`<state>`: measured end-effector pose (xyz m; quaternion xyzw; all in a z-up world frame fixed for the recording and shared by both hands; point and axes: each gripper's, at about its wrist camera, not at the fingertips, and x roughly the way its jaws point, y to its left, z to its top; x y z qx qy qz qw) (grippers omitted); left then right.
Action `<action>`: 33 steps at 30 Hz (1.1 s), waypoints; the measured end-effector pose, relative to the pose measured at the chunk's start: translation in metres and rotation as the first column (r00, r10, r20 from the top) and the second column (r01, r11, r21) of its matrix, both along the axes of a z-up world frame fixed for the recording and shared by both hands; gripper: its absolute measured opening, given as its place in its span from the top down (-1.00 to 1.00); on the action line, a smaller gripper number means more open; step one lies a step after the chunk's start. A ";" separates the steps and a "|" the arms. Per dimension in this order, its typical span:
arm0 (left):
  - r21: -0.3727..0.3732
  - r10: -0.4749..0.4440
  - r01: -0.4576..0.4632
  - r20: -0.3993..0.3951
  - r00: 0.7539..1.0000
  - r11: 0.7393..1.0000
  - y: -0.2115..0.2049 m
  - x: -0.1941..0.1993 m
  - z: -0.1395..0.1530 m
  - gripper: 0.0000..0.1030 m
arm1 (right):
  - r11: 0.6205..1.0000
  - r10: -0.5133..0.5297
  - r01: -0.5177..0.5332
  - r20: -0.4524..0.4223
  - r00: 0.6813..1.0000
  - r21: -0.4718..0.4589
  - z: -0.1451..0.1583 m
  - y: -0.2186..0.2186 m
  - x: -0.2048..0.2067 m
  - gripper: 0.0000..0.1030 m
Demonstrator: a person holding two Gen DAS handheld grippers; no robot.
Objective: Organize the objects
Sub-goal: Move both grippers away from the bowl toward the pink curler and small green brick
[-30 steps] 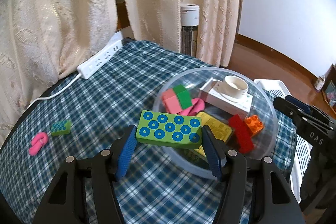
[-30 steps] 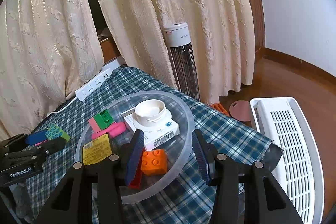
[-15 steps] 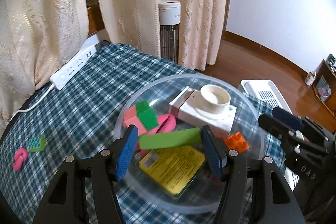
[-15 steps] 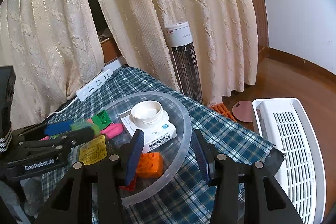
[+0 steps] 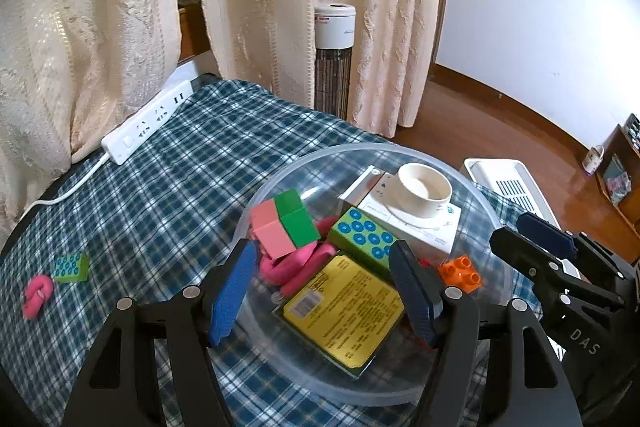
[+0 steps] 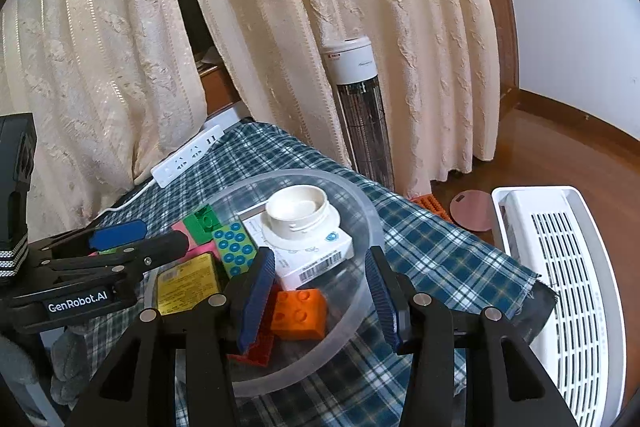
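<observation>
A clear plastic bowl (image 5: 476, 193) (image 6: 368, 215) sits on the plaid cloth. In it lie a green brick with blue dots (image 5: 366, 241) (image 6: 235, 247), a pink-and-green block (image 5: 285, 223), pink pieces (image 5: 298, 261), a yellow packet (image 5: 346, 307), an orange brick (image 5: 460, 271) (image 6: 300, 313), a red brick (image 6: 258, 347) and a white box with a cream cup (image 5: 424, 189) (image 6: 298, 211). My left gripper (image 5: 322, 293) is open and empty over the bowl's near rim. My right gripper (image 6: 320, 293) is open and empty over the bowl's right side.
A small green dotted brick (image 5: 72, 267) and a pink piece (image 5: 37, 295) lie on the cloth at the left. A white power strip (image 5: 146, 121) lies at the cloth's far edge by the curtains. A tower heater (image 5: 334, 55) and a white appliance (image 6: 560, 267) stand on the floor.
My left gripper carried the green dotted brick over the bowl, opened and let it go. The brick now lies in the bowl. The right gripper has barely moved.
</observation>
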<state>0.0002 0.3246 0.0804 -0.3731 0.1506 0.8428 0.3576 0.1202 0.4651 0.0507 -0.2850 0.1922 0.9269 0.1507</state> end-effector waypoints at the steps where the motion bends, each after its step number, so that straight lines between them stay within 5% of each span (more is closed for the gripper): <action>1: -0.001 0.004 -0.004 -0.001 1.000 1.000 -0.002 0.000 0.000 -0.37 | 1.000 0.003 -0.003 -0.001 1.000 0.002 0.001 -0.002 0.000 0.02; 10: 0.011 0.044 -0.044 0.009 0.999 0.999 -0.025 -0.003 0.004 -0.37 | 1.000 0.029 -0.029 -0.010 1.000 0.009 0.008 -0.021 -0.003 -0.18; 33: 0.029 0.274 -0.275 0.033 0.961 0.961 -0.143 -0.043 0.001 -0.48 | 0.979 0.201 -0.202 0.020 0.979 0.036 0.018 -0.099 -0.034 -0.24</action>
